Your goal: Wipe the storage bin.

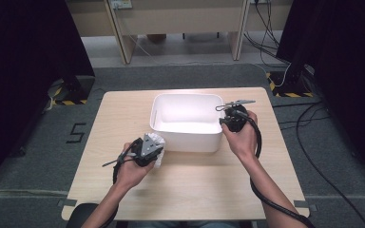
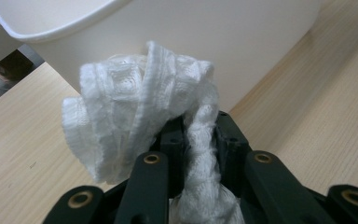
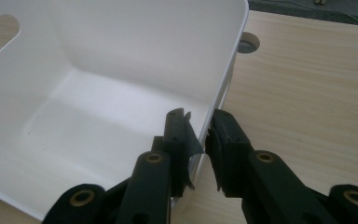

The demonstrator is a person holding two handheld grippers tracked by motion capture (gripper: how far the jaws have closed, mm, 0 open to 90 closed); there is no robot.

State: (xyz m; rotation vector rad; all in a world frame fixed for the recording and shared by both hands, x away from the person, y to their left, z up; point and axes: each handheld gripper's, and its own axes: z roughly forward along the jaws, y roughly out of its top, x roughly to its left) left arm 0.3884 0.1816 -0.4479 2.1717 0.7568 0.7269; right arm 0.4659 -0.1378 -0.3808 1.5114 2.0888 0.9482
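at the table's centre: a white rectangular plastic bin stands on the light wooden table, open side up, its inside bare in the right gripper view.
right gripper: one jaw sits inside the bin's right wall, the other outside it, pinching the wall just below the rim.
right grip, state: clenched on the bin wall; the gap between the jaws looks taken up by the plastic.
judged reason for hold: the bin is likely being steadied so it does not slide or tip while the cloth goes in.
left gripper: at the bin's near left corner, low over the table, held in the person's left hand.
left grip, state: clenched on a crumpled white waffle-weave cloth, a twisted strand of it running down between the jaws.
cloth, position: bunched above and ahead of the left jaws, outside the bin, just beside its near outer wall; contact with the wall cannot be told.
cloth, relation to rim: in the high view it sits below the rim, so it appears it must be lifted and carried right and far to clear the wall.
risk, judged: a loose fold could catch on the rim.
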